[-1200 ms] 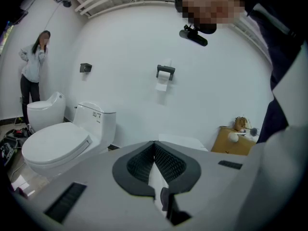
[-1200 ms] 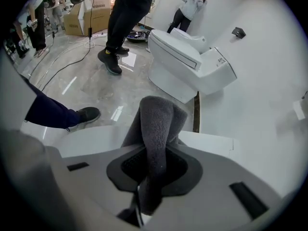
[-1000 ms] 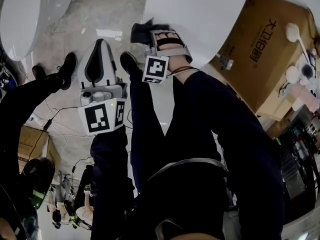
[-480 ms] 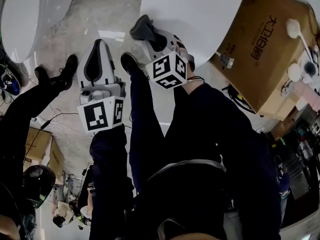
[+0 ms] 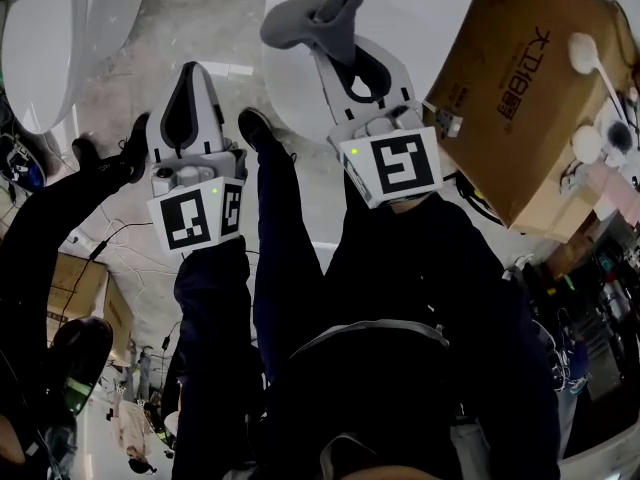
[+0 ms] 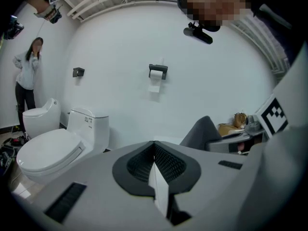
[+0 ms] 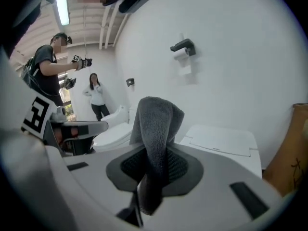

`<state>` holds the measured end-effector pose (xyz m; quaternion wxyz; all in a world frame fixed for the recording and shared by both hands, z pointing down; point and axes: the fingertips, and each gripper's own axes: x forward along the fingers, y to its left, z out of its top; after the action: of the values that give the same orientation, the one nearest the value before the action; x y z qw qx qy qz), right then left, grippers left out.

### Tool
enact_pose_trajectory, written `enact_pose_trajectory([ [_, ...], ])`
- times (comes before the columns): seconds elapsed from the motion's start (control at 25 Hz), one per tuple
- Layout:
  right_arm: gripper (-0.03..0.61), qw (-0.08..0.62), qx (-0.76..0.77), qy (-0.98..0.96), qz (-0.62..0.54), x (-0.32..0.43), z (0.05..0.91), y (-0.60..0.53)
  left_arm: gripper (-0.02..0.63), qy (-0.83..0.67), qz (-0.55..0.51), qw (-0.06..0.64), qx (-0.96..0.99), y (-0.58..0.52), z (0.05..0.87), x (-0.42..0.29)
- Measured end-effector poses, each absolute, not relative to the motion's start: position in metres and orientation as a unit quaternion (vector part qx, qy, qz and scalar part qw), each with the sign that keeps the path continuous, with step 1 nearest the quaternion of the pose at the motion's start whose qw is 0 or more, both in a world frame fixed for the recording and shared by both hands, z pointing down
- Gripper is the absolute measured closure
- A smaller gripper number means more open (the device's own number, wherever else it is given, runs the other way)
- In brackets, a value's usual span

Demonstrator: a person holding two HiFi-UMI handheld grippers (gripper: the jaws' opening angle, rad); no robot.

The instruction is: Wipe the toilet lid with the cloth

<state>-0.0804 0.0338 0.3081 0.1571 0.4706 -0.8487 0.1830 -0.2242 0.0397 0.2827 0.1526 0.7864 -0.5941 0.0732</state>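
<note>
Your right tongs were clamped on the cloth, which hung at their tip over the toilet lid; contact unclear. Left tongs were closed together w/ nothing btwn, beside the lid. Wiping prob. all left to do.

Cardboard box, wall paper holder

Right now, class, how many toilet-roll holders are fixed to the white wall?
2. One toilet-roll holder, with paper, hangs mid-wall; a second holder is further left, above a toilet tank. Others may lie out of view.
</note>
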Motion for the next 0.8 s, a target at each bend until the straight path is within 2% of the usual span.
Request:
enact_pose_trajectory([
  [0.2, 0.509, 0.135, 0.488, -0.845, 0.169, -0.064, 0.291, 0.025, 0.598, -0.585, 0.073, 0.148, 0.794, 0.033, 0.279, -0.209],
  [0.8, 0.509, 0.140, 0.505, -0.837, 0.158, -0.047, 0.292, 0.025, 0.598, -0.585, 0.078, 0.146, 0.794, 0.029, 0.281, -0.201],
])
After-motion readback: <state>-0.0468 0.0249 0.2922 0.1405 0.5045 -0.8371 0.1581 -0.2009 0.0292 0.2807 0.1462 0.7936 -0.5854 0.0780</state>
